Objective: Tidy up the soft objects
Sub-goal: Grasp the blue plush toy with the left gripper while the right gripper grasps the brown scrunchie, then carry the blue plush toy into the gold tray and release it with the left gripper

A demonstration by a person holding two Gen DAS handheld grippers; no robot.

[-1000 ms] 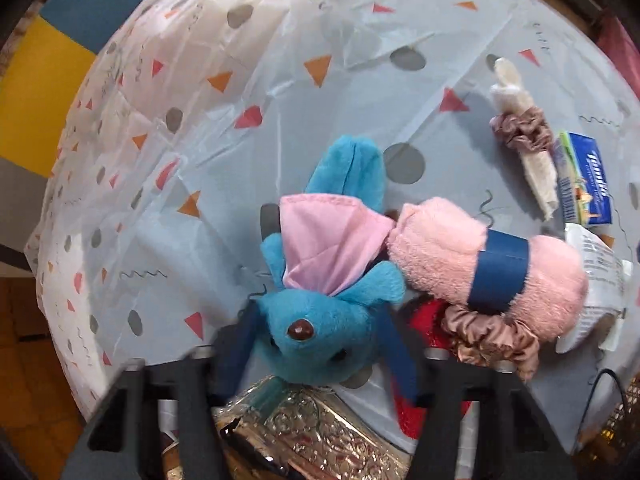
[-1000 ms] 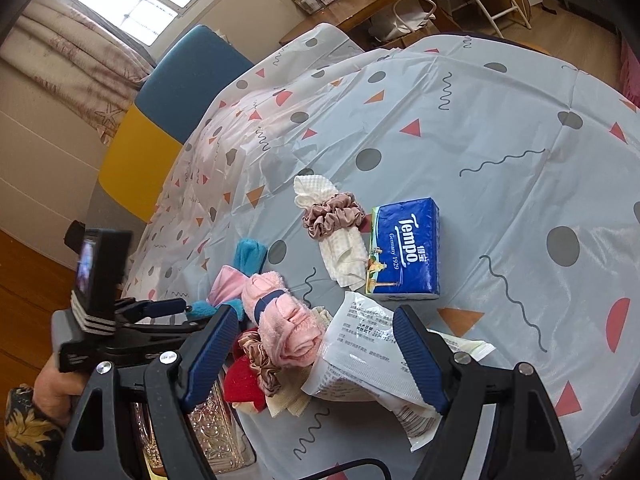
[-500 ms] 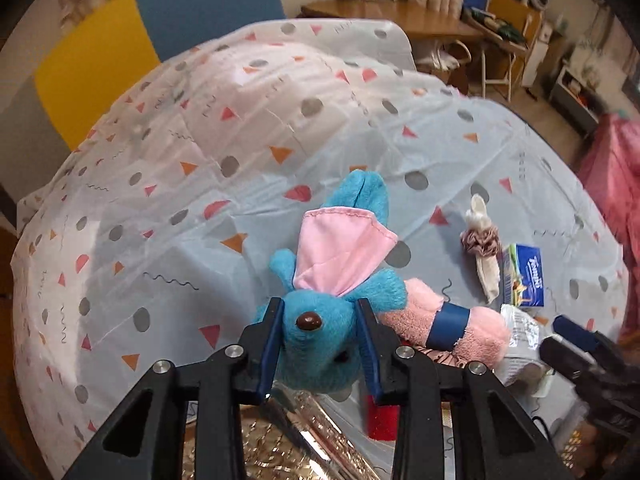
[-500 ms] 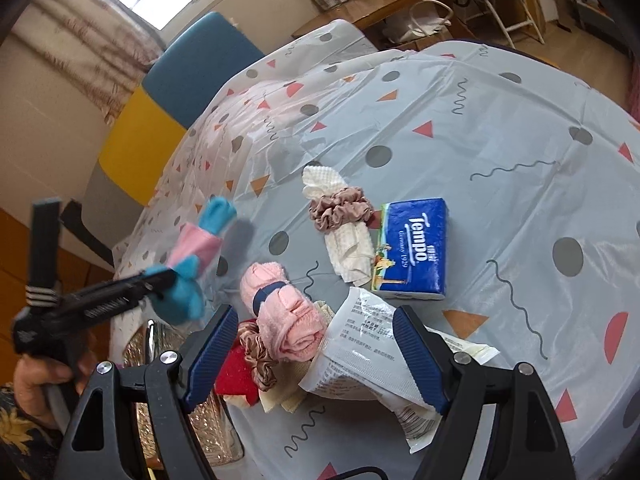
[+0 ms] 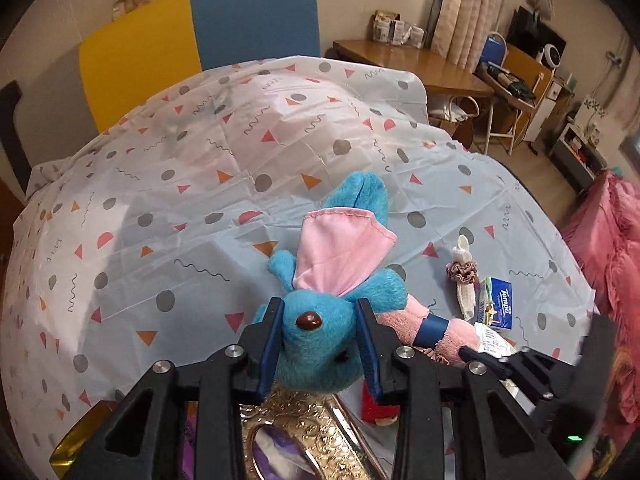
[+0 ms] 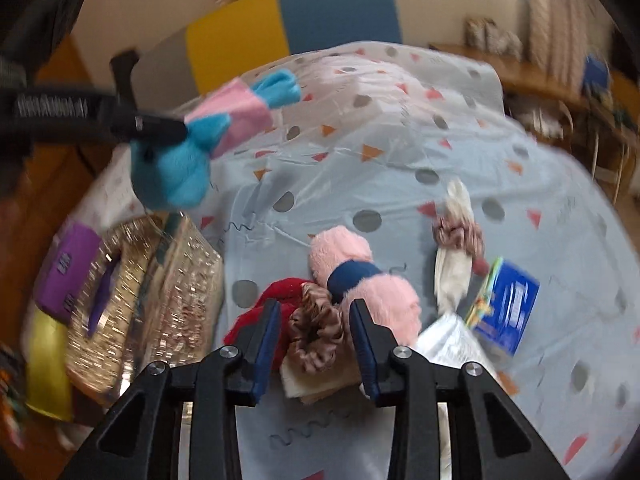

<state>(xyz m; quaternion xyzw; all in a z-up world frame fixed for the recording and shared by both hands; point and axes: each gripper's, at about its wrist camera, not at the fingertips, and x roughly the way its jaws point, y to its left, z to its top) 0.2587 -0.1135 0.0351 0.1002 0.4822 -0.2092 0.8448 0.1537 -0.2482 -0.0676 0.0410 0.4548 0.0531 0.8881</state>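
Observation:
My left gripper [image 5: 319, 312] is shut on the head of a blue plush toy [image 5: 332, 252] with a pink cape and holds it up off the table. From the right wrist the same plush toy [image 6: 172, 172] hangs at the upper left. The jaws of my right gripper [image 6: 315, 312] are closing over a brown satin scrunchie [image 6: 316, 332]. The scrunchie shows between the pads, and a small gap remains on each side. A pink rolled towel [image 6: 360, 276] with a blue band and a red soft item [image 6: 280, 292] lie beside it.
A cream cloth in a mauve scrunchie [image 6: 456, 236], a blue tissue pack [image 6: 504, 304] and a paper packet [image 6: 448, 340] lie to the right. A gold ornate box [image 6: 132, 292] with a purple pack [image 6: 68, 268] stands at the left table edge. Chairs [image 5: 256, 20] stand behind the table.
My left gripper closed on the plush and lifted it off the table. My right gripper swung left from over the paper packet to over the brown scrunchie, and its jaws narrowed.

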